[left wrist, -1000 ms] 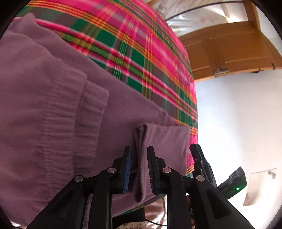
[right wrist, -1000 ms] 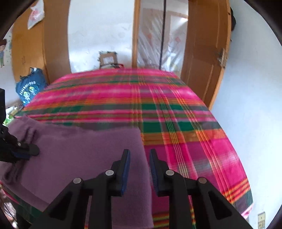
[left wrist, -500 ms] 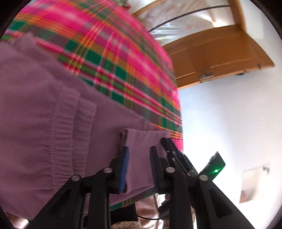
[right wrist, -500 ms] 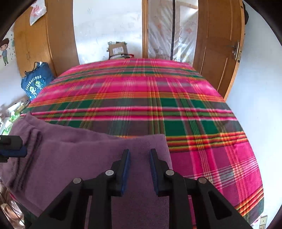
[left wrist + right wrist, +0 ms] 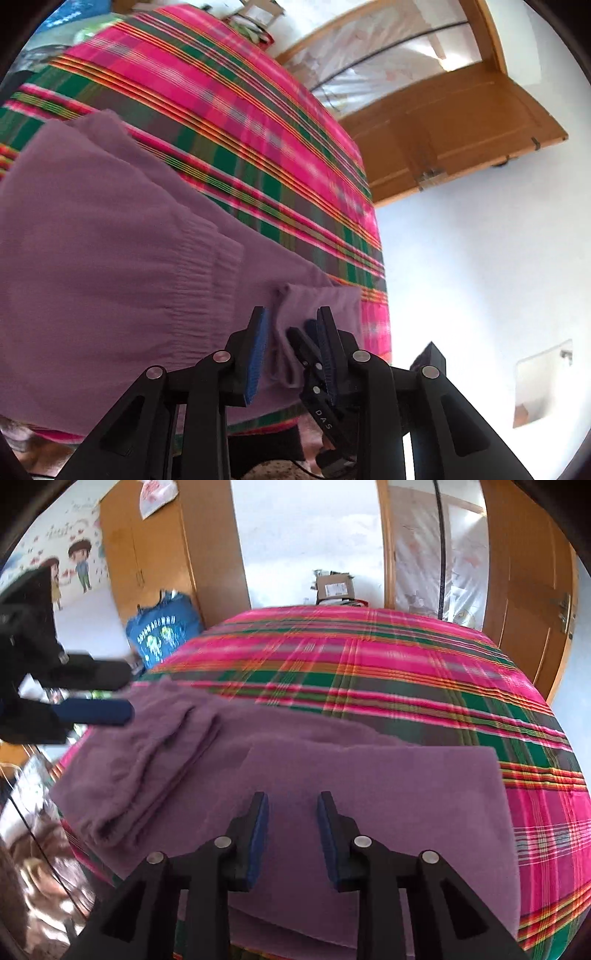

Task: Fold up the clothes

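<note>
Purple garment (image 5: 369,794) released; right gripper (image 5: 291,823) fingers opening, shifted left.

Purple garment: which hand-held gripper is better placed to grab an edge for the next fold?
Left, probably: a folded edge of the garment lies between its open jaws. The right, opening, hovers over flat cloth.

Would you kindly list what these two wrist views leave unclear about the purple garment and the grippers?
- Purple garment, right wrist view: near edge hidden behind the right gripper, whose jaws are opening.
- Left gripper, left wrist view: pad contact with the fold unclear.
- Left gripper, right wrist view: motion-blurred.
</note>
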A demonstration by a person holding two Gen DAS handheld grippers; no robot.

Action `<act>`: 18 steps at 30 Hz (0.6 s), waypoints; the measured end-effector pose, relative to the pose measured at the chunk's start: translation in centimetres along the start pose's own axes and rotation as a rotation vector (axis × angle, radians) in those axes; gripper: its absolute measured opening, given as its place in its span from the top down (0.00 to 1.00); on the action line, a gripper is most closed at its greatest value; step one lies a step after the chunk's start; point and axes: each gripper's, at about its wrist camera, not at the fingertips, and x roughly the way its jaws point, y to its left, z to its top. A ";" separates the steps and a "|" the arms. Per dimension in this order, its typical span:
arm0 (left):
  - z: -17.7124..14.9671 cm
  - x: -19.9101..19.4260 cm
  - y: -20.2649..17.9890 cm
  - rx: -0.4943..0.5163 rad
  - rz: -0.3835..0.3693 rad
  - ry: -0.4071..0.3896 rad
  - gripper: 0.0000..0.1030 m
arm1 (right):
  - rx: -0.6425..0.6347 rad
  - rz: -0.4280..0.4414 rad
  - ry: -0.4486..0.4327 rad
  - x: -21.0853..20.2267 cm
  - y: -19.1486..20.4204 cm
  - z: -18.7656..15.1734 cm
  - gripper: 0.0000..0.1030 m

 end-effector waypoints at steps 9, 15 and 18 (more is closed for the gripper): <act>0.1 -2.3 4.6 -0.077 0.074 -0.061 0.72 | -0.042 -0.009 -0.054 -1.0 1.9 0.0 0.67; -0.1 -3.2 6.7 -0.087 0.157 -0.080 0.72 | -0.059 -0.010 -0.022 0.4 3.0 -0.8 0.66; -0.2 -2.9 7.2 -0.076 0.185 -0.069 0.72 | -0.062 -0.023 -0.016 0.5 3.5 -0.9 0.65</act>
